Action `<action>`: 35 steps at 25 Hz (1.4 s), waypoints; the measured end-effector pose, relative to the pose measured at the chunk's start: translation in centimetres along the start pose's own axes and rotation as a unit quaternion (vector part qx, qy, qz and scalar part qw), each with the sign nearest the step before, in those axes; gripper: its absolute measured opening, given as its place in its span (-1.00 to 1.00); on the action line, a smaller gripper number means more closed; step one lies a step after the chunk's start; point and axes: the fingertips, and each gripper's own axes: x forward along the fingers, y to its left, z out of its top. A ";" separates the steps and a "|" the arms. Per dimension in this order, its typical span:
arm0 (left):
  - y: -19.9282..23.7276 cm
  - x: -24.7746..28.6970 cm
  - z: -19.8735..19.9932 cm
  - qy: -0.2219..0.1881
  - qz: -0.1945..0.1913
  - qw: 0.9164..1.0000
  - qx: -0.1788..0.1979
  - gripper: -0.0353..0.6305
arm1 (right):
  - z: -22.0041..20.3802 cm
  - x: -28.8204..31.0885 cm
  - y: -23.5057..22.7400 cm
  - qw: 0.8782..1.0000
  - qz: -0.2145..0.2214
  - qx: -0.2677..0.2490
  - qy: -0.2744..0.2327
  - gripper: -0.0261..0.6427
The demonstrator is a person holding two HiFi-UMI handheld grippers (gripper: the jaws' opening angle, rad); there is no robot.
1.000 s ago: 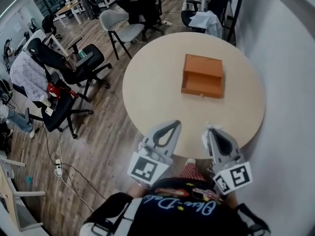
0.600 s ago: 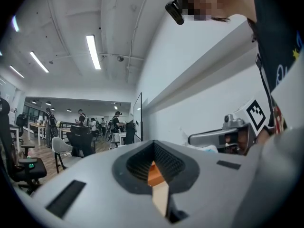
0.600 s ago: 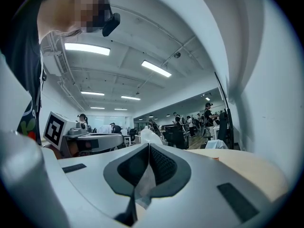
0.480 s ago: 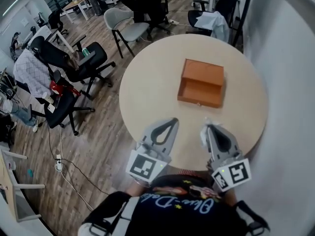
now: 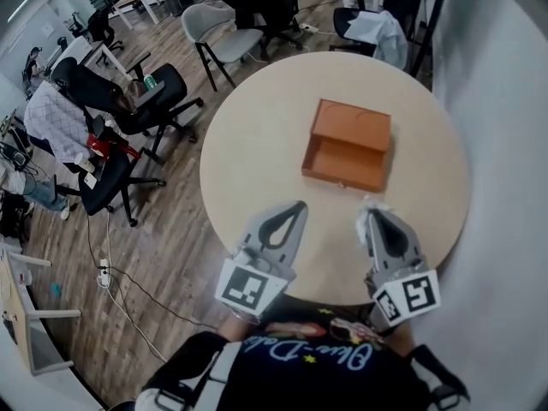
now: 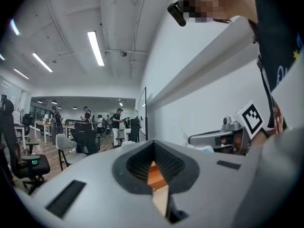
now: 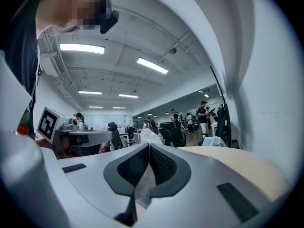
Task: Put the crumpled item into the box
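Observation:
An open orange box [image 5: 347,148] sits in the middle of a round beige table [image 5: 257,144]. My right gripper [image 5: 369,215] hovers over the table's near edge, shut on a white crumpled item [image 5: 371,205] that pokes out past its tips. In the right gripper view the crumpled item [image 7: 149,137] shows above and between the closed jaws of the right gripper [image 7: 148,148]. My left gripper [image 5: 296,206] is level with it to the left, shut and holding nothing. In the left gripper view the box [image 6: 155,175] shows through the slit of the left gripper [image 6: 153,160].
A white wall [image 5: 505,144] runs close along the table's right side. Office chairs [image 5: 137,110] stand on the wood floor to the left, and a chair with a white garment [image 5: 377,28] is behind the table. People stand far off in the office.
Both grippers have moved forward over the table's near edge, closer to the box. The right one still holds the crumpled item.

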 end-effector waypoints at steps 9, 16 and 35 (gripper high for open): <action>3.7 3.9 -1.2 0.020 -0.011 1.000 0.016 -0.92 | -1.1 3.9 -3.4 0.999 -0.033 0.007 0.013 -0.92; 6.2 6.1 -2.6 0.035 -0.021 0.999 0.012 -0.92 | -2.4 7.9 -5.5 0.998 -0.050 -0.004 0.035 -0.92; 11.4 8.8 -6.6 0.060 -0.013 0.998 -0.019 -0.92 | -10.3 17.5 -9.7 0.988 -0.061 -0.036 0.140 -0.92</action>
